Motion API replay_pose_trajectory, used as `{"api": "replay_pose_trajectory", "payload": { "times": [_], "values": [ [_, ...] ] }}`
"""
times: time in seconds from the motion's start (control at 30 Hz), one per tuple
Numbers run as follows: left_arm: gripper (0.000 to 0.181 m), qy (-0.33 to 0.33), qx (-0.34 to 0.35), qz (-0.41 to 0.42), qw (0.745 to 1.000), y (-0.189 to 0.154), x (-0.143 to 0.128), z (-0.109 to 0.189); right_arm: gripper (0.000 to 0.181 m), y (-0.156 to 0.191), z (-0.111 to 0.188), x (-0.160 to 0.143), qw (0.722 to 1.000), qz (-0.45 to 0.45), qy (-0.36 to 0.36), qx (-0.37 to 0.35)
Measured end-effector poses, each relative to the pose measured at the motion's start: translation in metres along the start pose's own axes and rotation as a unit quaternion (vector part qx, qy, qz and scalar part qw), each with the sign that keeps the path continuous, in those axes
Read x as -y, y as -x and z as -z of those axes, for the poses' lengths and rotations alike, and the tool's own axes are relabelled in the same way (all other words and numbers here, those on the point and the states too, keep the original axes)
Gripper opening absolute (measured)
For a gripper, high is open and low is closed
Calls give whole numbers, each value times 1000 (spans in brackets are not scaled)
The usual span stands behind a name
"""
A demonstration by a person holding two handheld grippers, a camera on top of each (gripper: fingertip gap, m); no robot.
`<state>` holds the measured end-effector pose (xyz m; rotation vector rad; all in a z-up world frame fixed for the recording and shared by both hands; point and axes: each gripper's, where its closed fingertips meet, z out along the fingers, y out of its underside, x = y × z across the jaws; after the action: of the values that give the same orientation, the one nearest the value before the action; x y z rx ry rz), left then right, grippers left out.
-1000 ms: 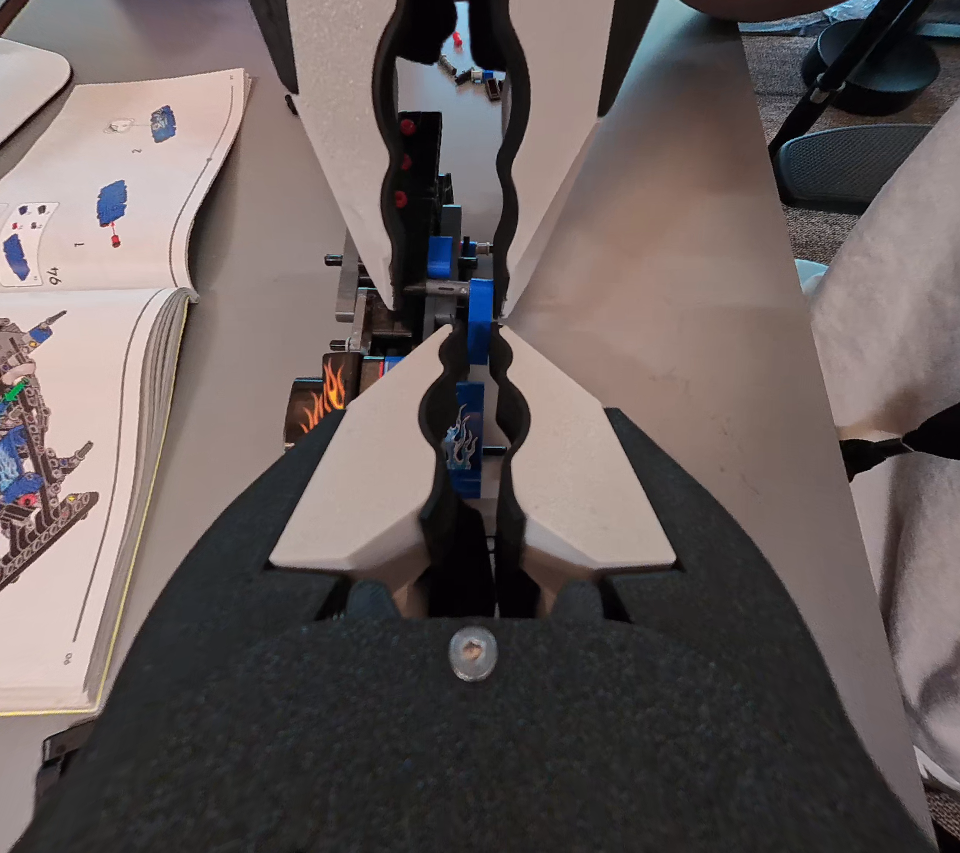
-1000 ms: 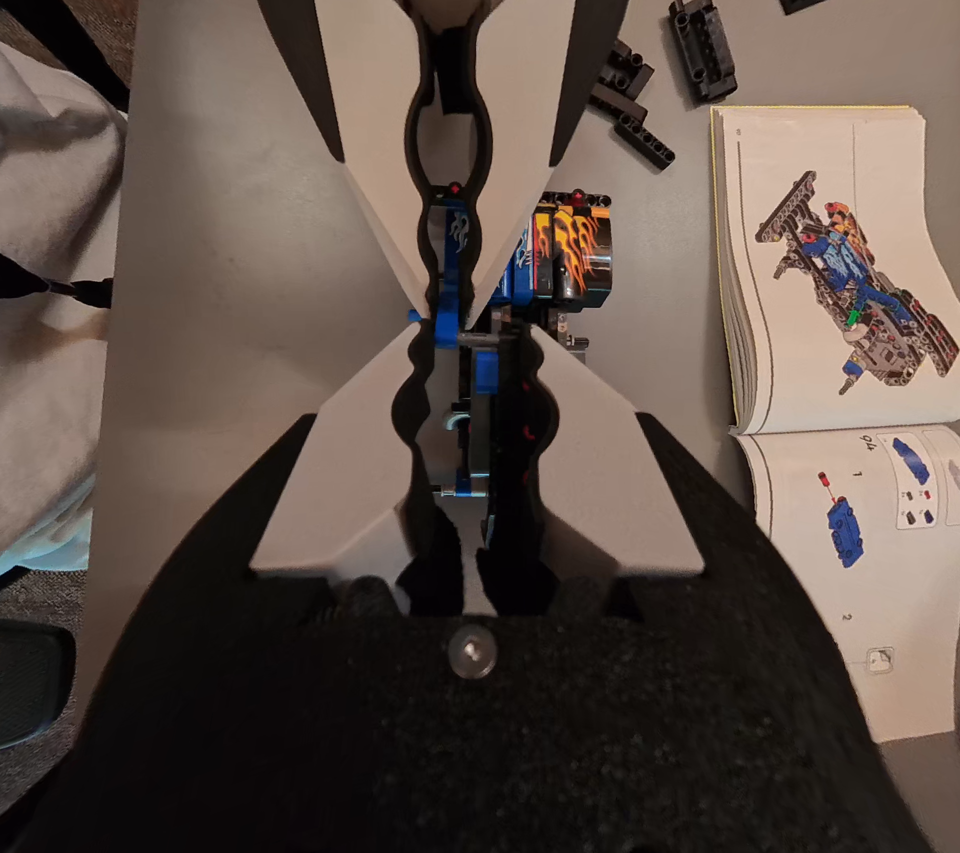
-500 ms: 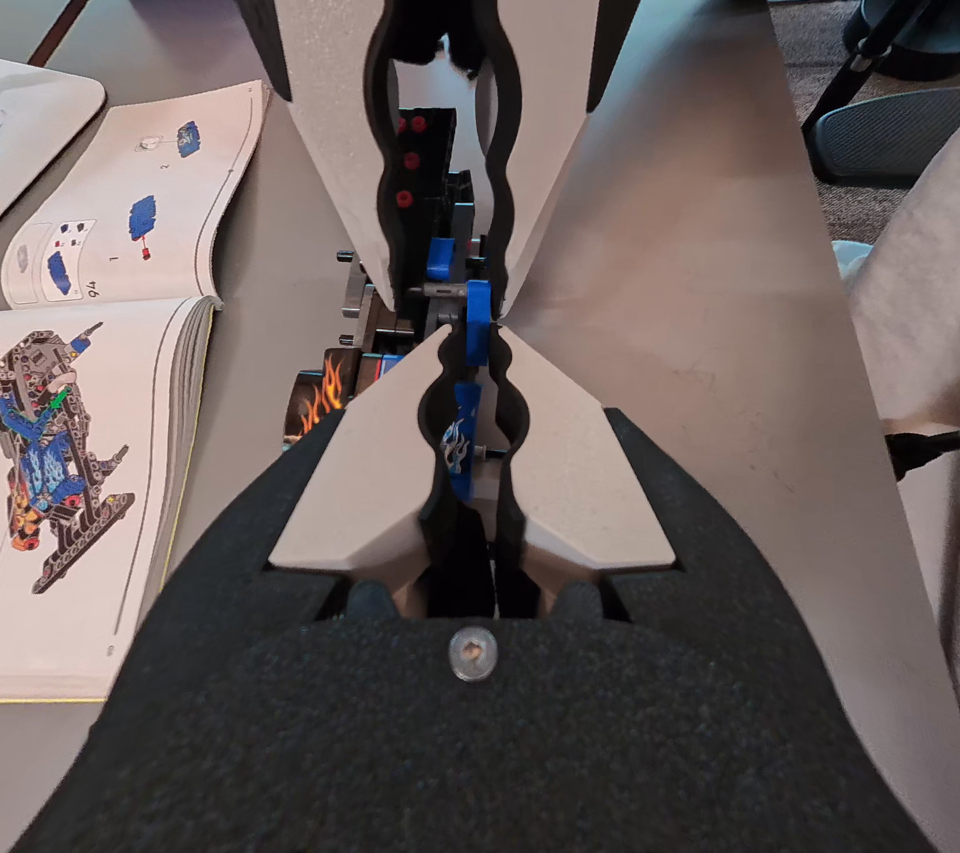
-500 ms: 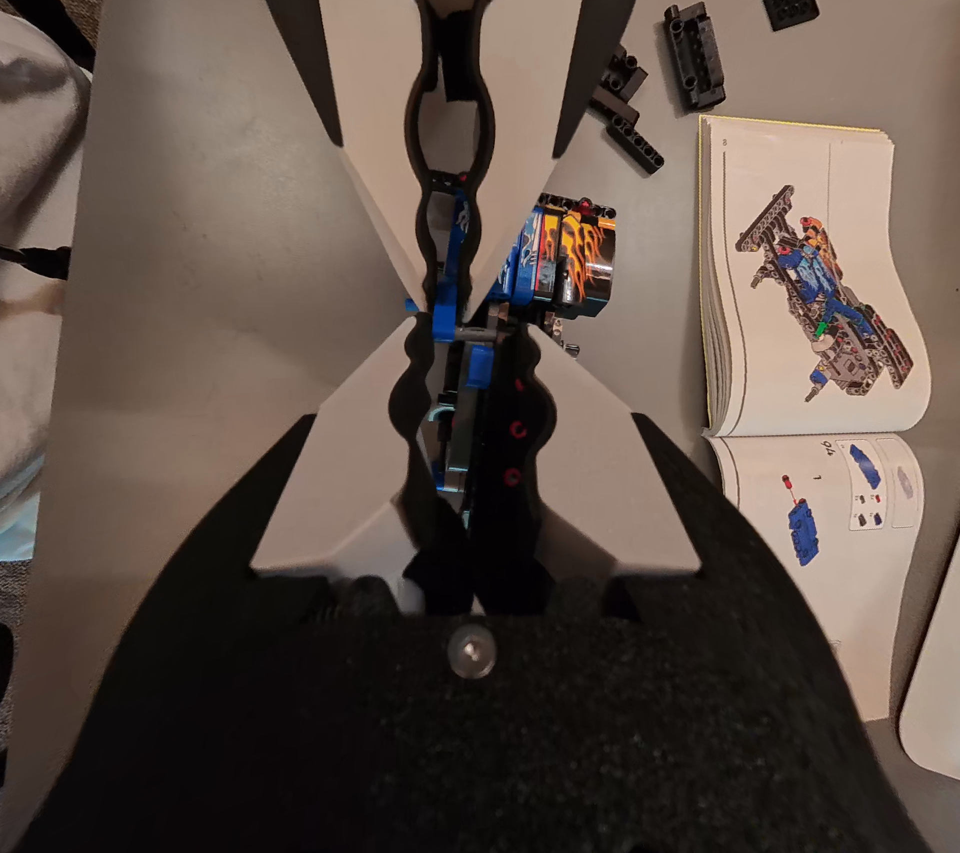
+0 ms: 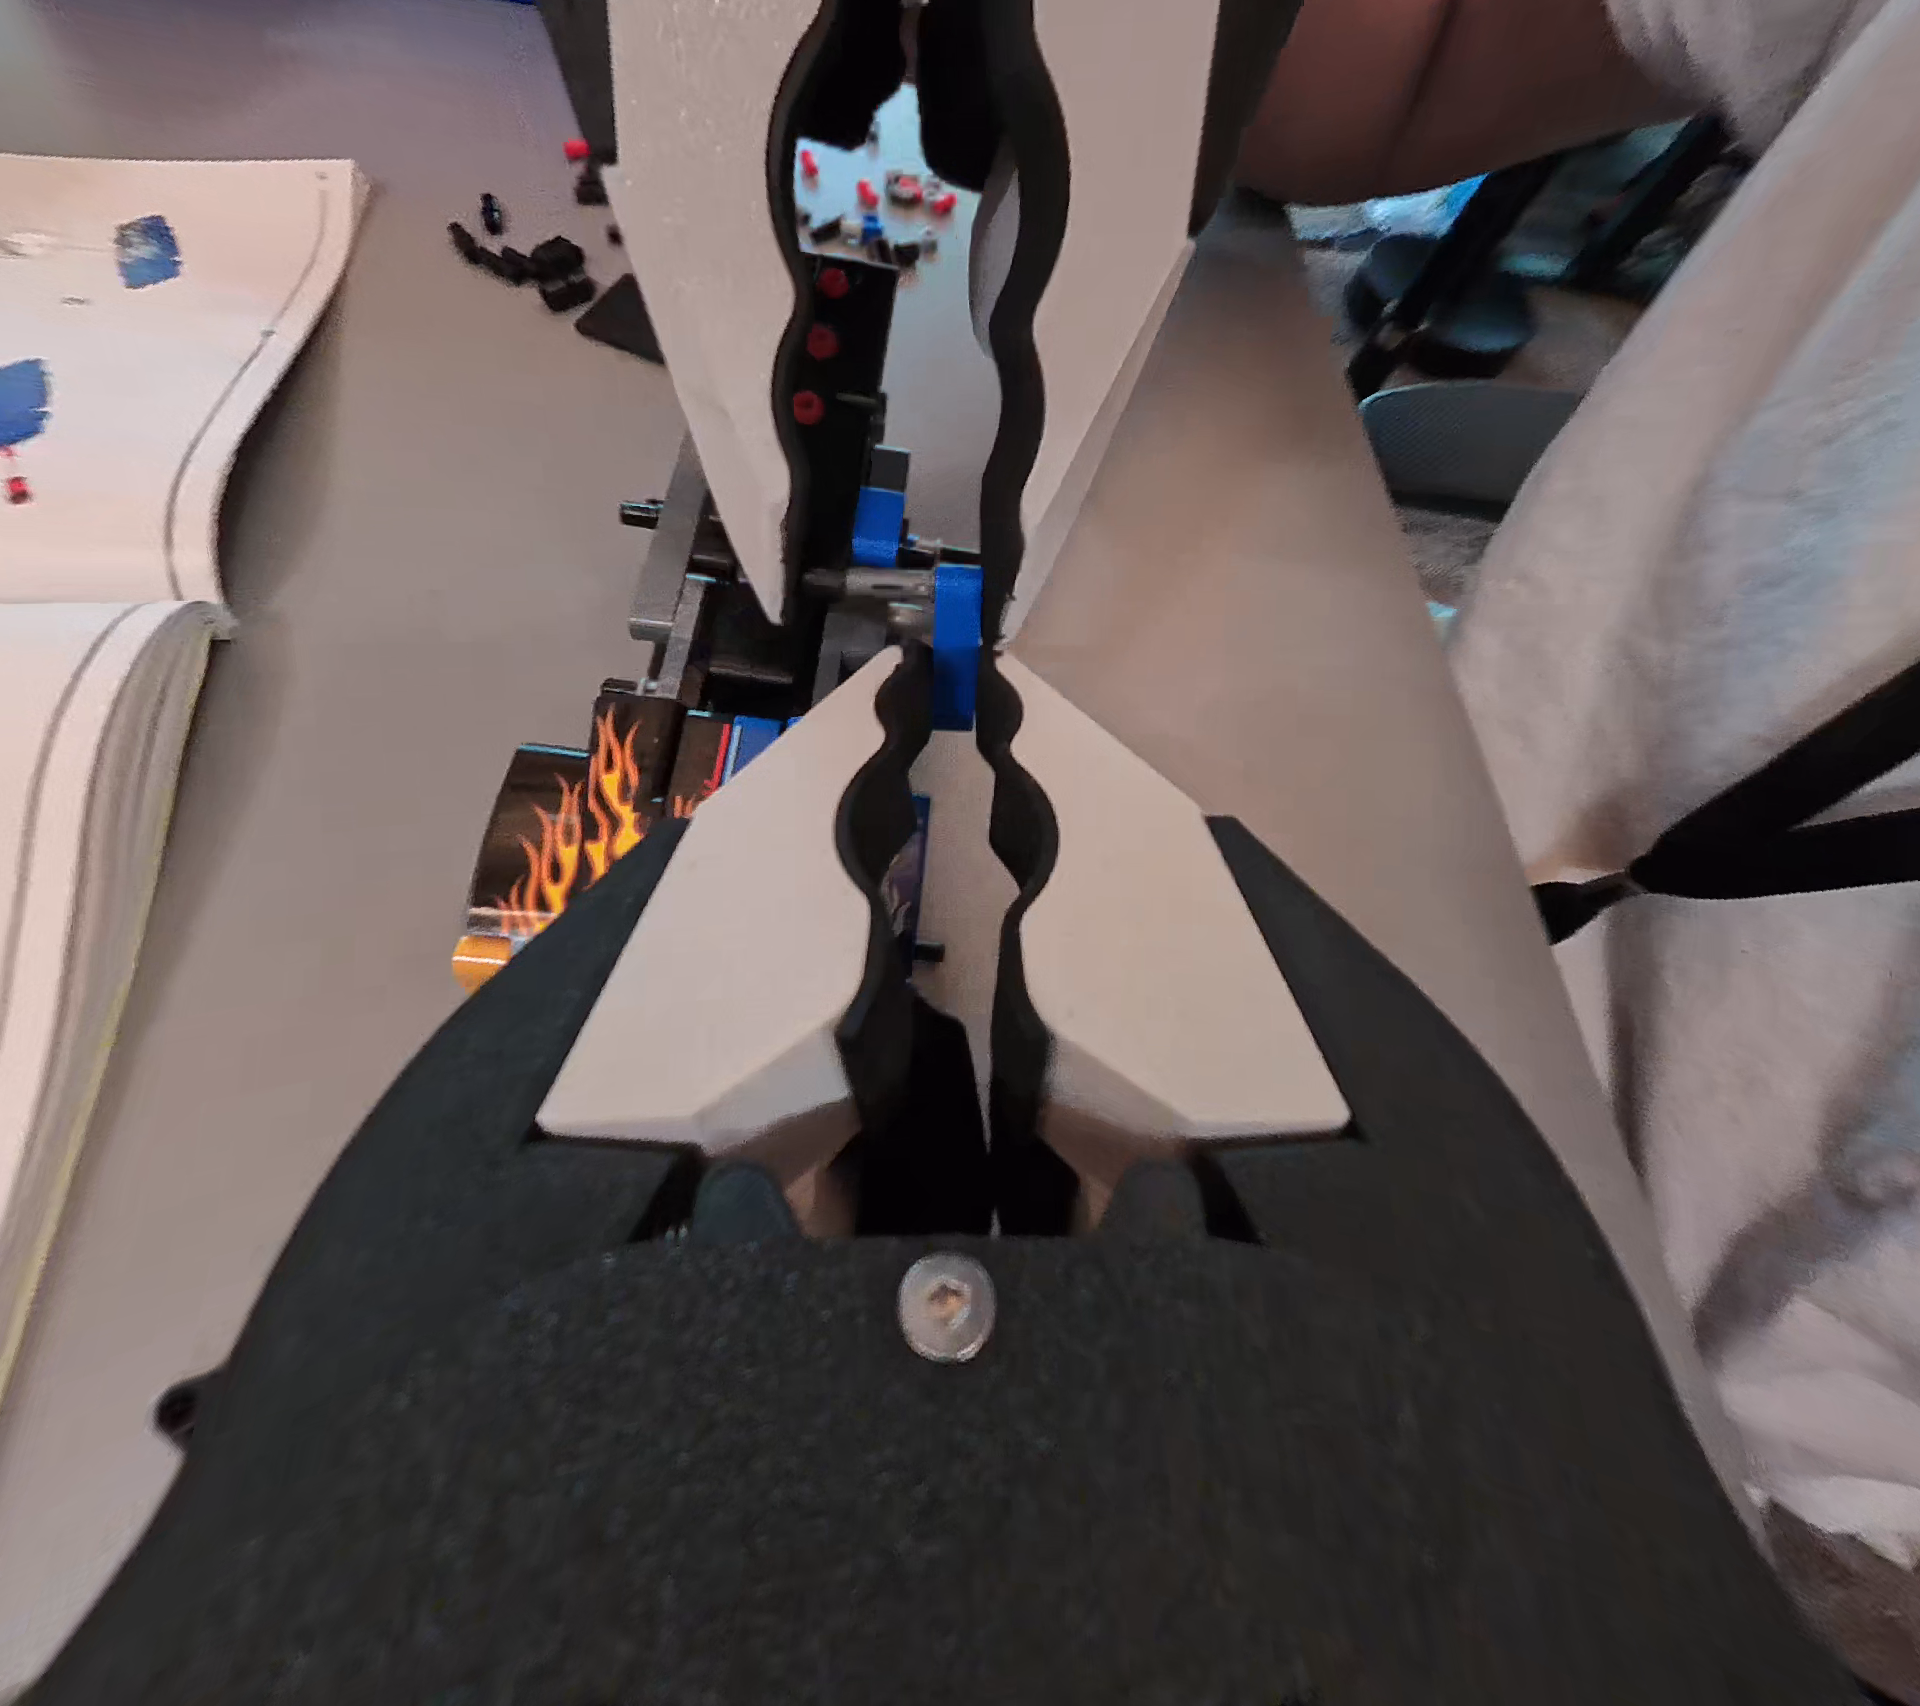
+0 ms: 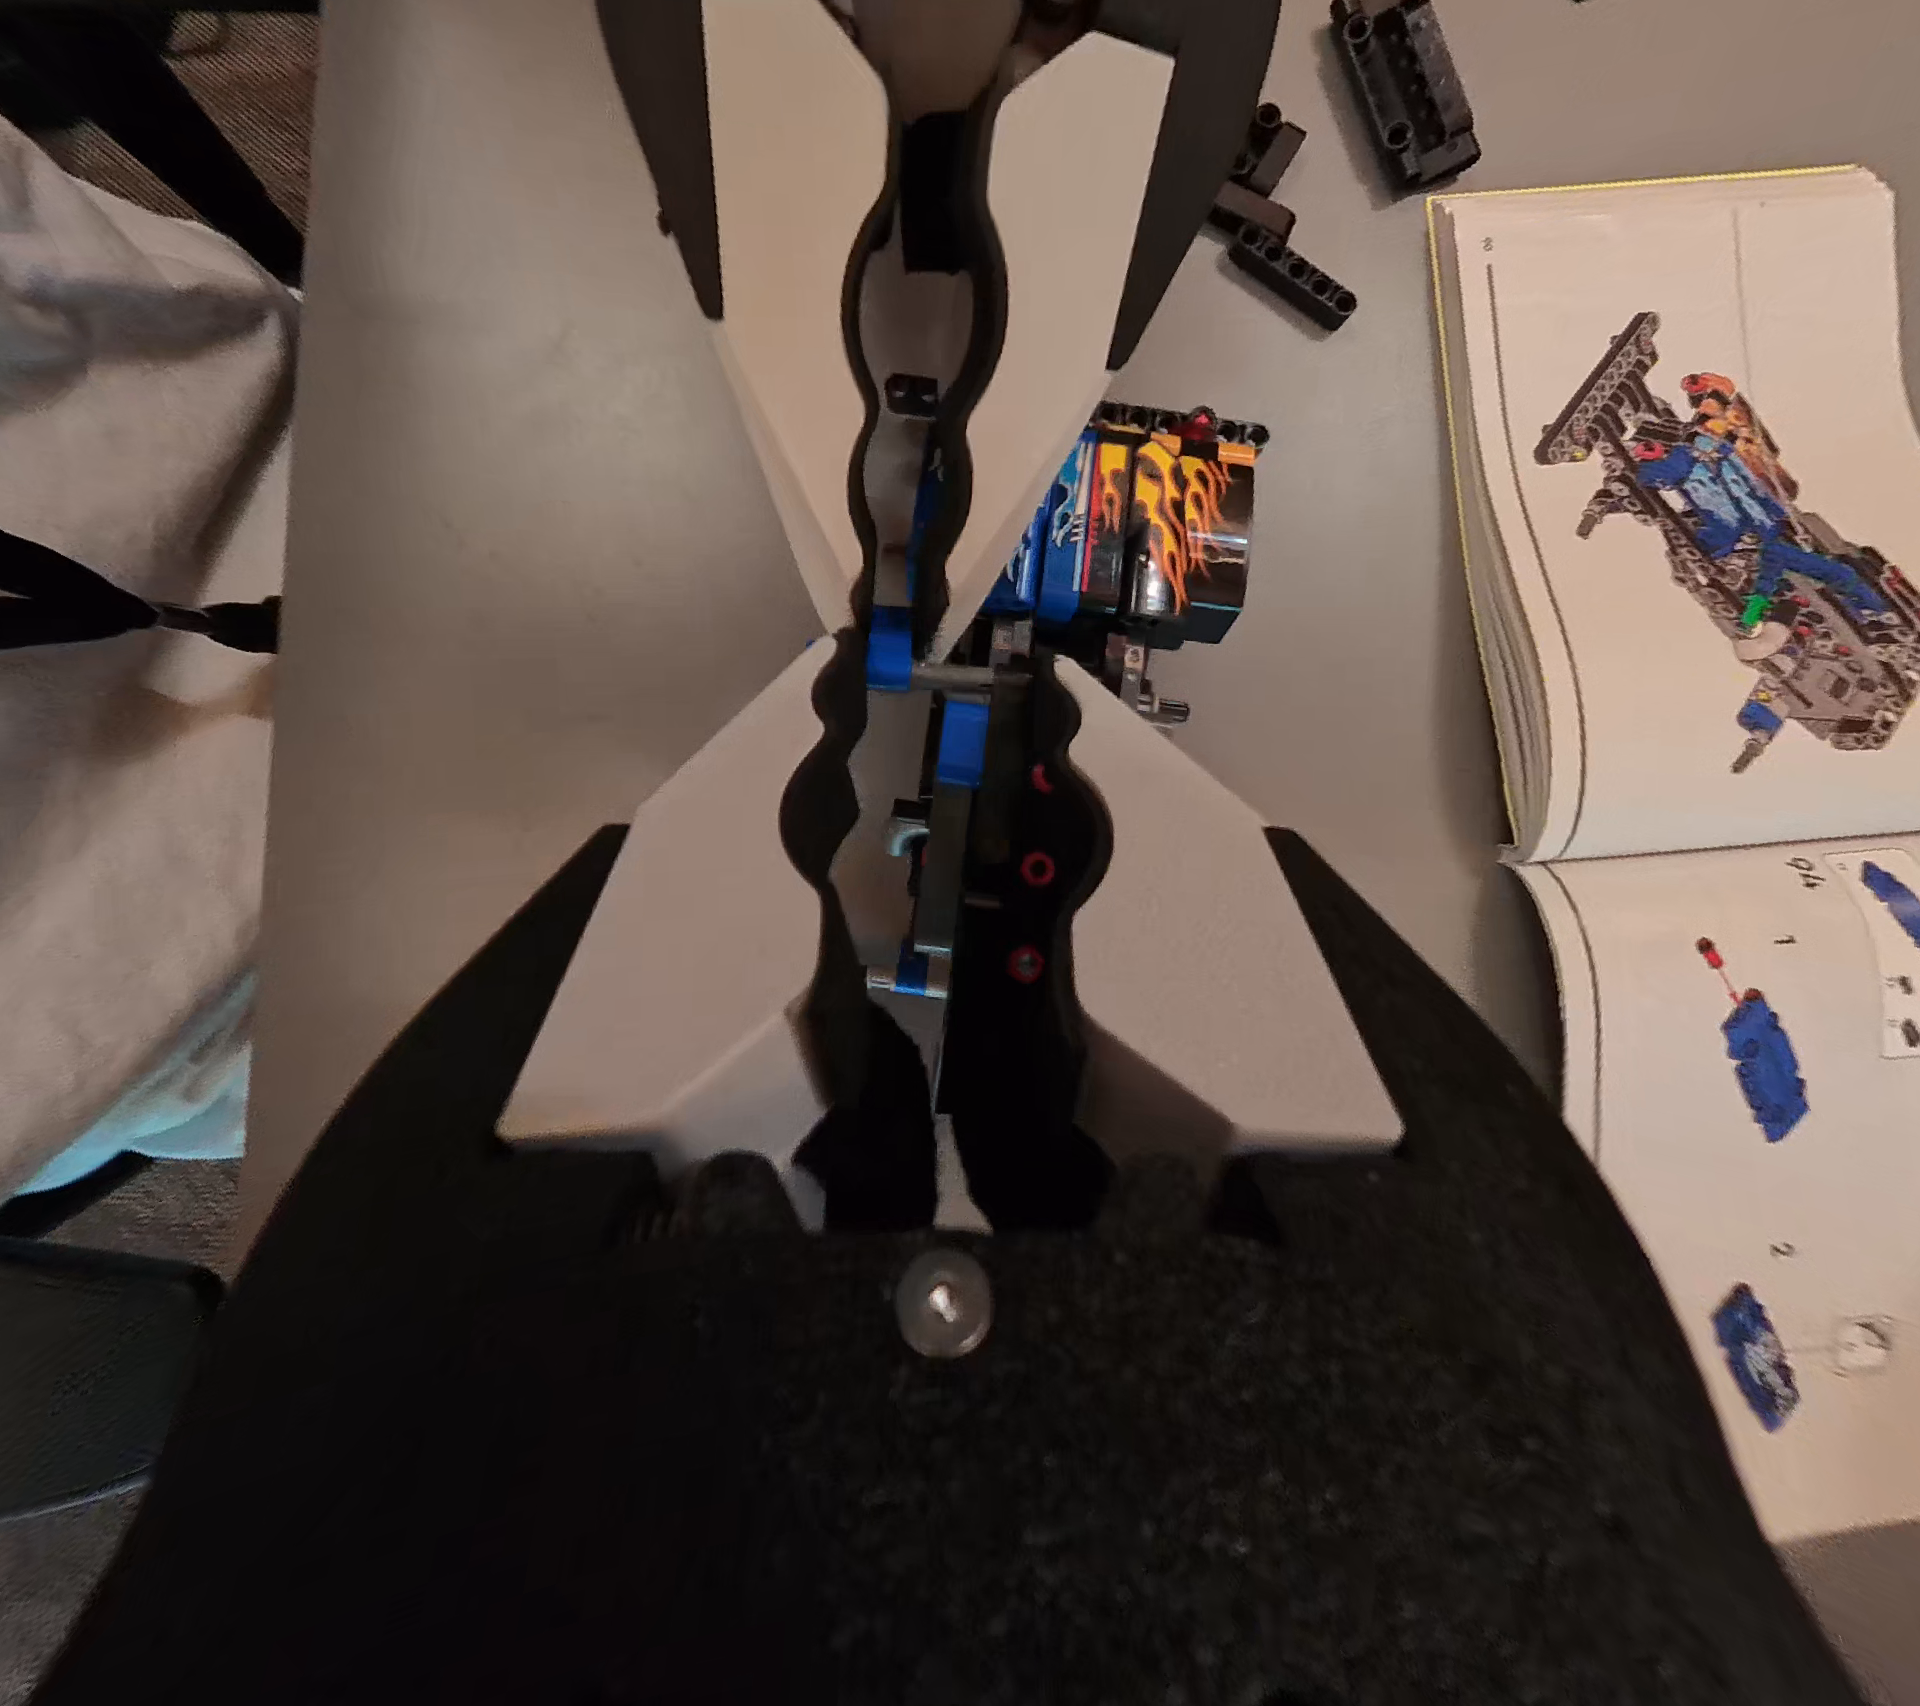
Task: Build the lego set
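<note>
Meeting tip to tip above the grey counter [image 6: 520, 409], two grippers hold one partly built lego model [image 6: 1143, 534] between them. The left gripper [image 5: 945, 680] has its jaws clamped on the model's blue panel [image 5: 956, 648]; the right gripper [image 6: 940, 669] has its jaws closed on the black beam [image 6: 997, 929], which carries three red pins. One open instruction booklet [image 6: 1662, 617] lies beside the model. Loose black pieces [image 6: 1403, 77] sit on the counter beyond it.

Blue-and-black lego model [image 6: 1132, 534] with orange flame panels, grey table [image 5: 436, 513], black bricks [image 6: 1403, 77]
</note>
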<state>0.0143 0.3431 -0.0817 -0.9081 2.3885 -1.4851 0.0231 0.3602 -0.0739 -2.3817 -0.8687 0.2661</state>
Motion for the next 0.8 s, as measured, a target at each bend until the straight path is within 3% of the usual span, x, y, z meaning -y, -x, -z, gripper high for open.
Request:
{"api": "replay_pose_trajectory", "payload": {
  "times": [0.13, 0.43, 0.6, 0.7, 0.8],
  "values": [
    [6, -4, -27, 19, 999, -1, 2, 1, 32, 0, 2, 0, 1000, -17, -9, 19],
    [7, 46, -4, 23, 999, 6, -1, -1, 31, -4, 1, -4, 1000, -3, 12, -13],
    [22, 47, 119, -29, 991, 22, 1, 4, 31, -12, 2, -6, 1000, -16, 9, -23],
    [36, 51, 240, -90, 965, 31, 4, 12, 31, -14, 2, -5, 999, -28, 7, -24],
    [31, 38, 316, -130, 939, 21, 7, 9, 31, -15, 2, -4, 999, -40, 6, -21]
  ]
}}
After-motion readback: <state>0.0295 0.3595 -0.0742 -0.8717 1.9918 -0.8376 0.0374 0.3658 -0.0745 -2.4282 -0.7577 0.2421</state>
